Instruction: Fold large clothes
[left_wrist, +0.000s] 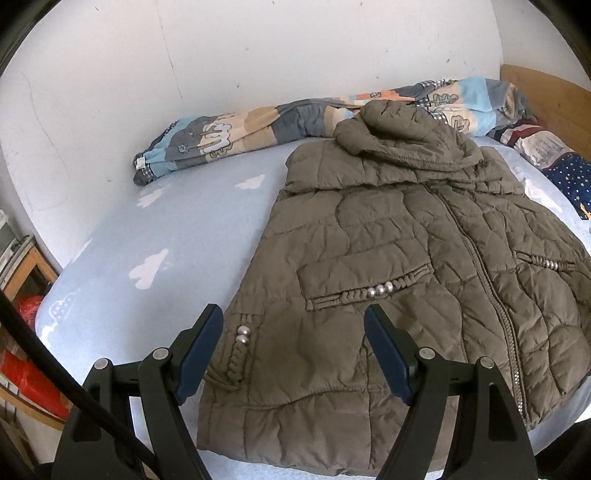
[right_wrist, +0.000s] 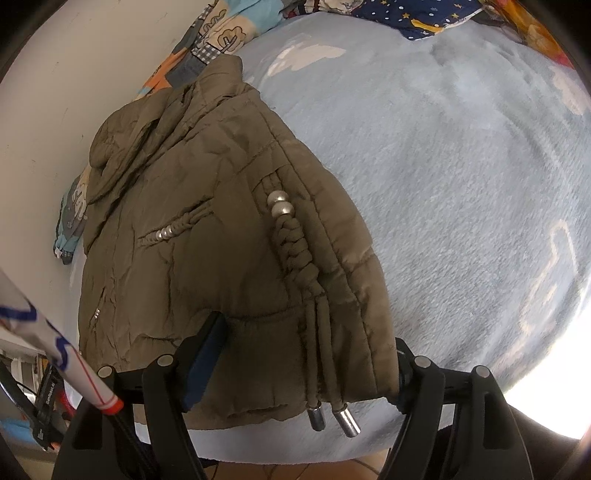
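Observation:
An olive-brown quilted jacket (left_wrist: 388, 277) lies flat on a light blue bed, zipped, hood (left_wrist: 391, 129) toward the wall. Braided cords with silver beads (left_wrist: 380, 290) trim its pockets. My left gripper (left_wrist: 293, 325) is open, hovering over the jacket's near left hem, touching nothing. In the right wrist view the jacket (right_wrist: 207, 229) fills the left half. My right gripper (right_wrist: 306, 343) is open, its jaws straddling the jacket's near right hem corner where two drawcords with metal tips (right_wrist: 332, 417) hang down. The right finger is mostly hidden behind the fabric.
A patterned rolled quilt (left_wrist: 258, 129) lies along the white wall behind the jacket. A starry pillow (left_wrist: 565, 170) sits at the bed's right end by a wooden headboard (left_wrist: 546, 99). The light blue bedsheet (right_wrist: 461, 184) spreads to the right. Shelves with red items (left_wrist: 26, 332) stand left.

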